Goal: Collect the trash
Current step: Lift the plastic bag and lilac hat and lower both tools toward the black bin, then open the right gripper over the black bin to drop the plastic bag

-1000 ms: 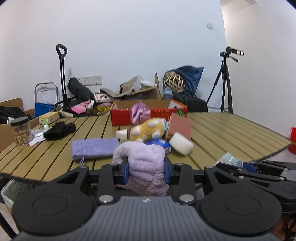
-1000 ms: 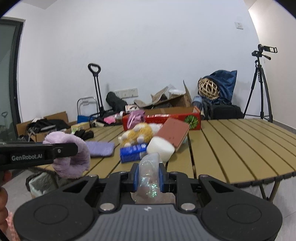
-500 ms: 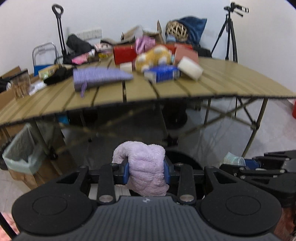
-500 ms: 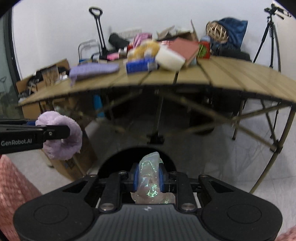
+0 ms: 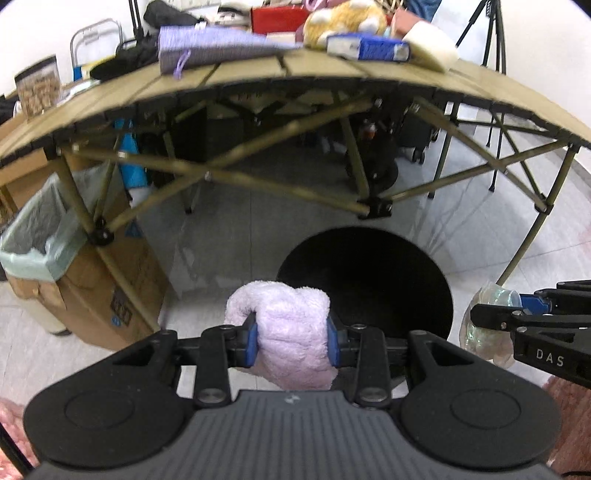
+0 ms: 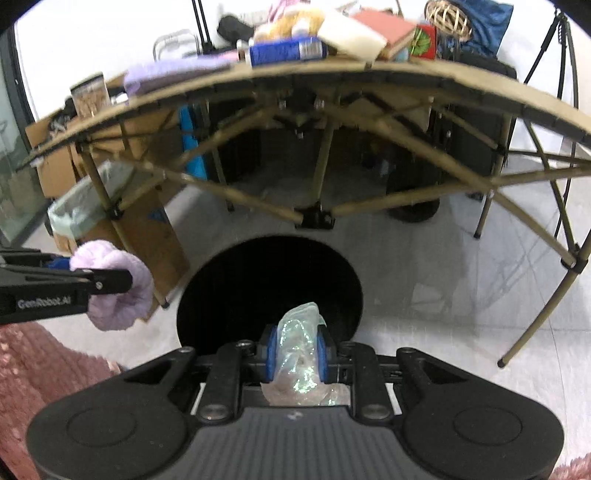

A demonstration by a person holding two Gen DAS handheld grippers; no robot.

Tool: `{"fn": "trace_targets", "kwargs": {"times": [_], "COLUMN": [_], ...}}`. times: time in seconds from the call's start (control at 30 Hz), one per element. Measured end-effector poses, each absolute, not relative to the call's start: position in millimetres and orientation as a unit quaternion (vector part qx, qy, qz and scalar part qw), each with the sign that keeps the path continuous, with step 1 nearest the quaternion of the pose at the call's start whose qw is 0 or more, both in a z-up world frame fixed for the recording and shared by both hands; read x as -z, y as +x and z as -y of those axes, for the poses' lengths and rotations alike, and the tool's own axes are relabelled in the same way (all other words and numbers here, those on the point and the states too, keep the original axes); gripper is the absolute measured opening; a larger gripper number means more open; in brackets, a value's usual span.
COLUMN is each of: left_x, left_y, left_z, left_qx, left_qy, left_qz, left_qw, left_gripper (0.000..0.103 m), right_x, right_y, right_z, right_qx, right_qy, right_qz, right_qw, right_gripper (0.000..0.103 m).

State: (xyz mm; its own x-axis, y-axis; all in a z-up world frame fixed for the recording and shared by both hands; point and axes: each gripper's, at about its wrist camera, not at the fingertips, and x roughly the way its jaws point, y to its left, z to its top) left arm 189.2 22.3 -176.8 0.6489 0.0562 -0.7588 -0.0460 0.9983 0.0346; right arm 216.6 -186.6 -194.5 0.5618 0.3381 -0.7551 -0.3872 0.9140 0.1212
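A: What does the left gripper (image 5: 291, 341) have?

B: Its blue-padded fingers are clamped on a lilac cloth (image 5: 291, 328), fluffy like terry towelling, bunched into a rounded lump. It sits low in the middle of the left wrist view. The lump runs lengthwise along the fingers: one end bulges up and forward past the tips, the other hangs below the pads toward the camera.

A: And the right gripper (image 6: 295, 349)?

B: Closed on a plastic wrapper (image 6: 299, 350), thin, crinkled and see-through with a greenish shimmer. It stands roughly upright between the pads, its crumpled peak pointing up the frame and a wider wad spreading out under the fingers, low in the middle of the right wrist view.

A: What lies beyond them?

B: A round black bin (image 5: 369, 280), its opening dark, sits on the pale tiled floor (image 5: 229, 236) just above each held thing in both views. From the left camera the wrapper also shows at the right edge, right of the bin's rim; from the right camera the cloth shows at the left edge, left of the bin.

A: And the upper part of the frame?

B: A slatted tan folding table (image 5: 332, 70) arches across the top, with crossed legs under it. On it lie a flat purple cloth (image 5: 210, 44), a blue box (image 5: 369, 46) and a yellow plush toy (image 5: 343, 16). At the left stands a cardboard box (image 5: 103, 280) lined with a pale green bag (image 5: 40, 229).
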Motion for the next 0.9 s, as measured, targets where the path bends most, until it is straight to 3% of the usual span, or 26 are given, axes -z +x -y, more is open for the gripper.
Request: {"fn": "trace_targets", "kwargs": {"times": [0.3, 0.9], "left_x": [197.7, 201.0], "left_y": [196.5, 190.7], "left_z": [-38.3, -57.2], "left_qx": [-0.051, -0.076], "left_qy": [-0.008, -0.024], "left_qz": [-0.466, -0.472], "left_qw": [0.883, 0.878], "left_gripper": [0.035, 0.035], "right_x": [214.1, 210.2], "right_y": [232.2, 265.9], "right_z": [174.4, 122.9], "right_qx": [-0.188, -0.221], "right_qy": [-0.038, -0.050], "right_qz": [-0.480, -0.434], "right_qw": [0.856, 0.872], "right_gripper": [0.020, 0.020]}}
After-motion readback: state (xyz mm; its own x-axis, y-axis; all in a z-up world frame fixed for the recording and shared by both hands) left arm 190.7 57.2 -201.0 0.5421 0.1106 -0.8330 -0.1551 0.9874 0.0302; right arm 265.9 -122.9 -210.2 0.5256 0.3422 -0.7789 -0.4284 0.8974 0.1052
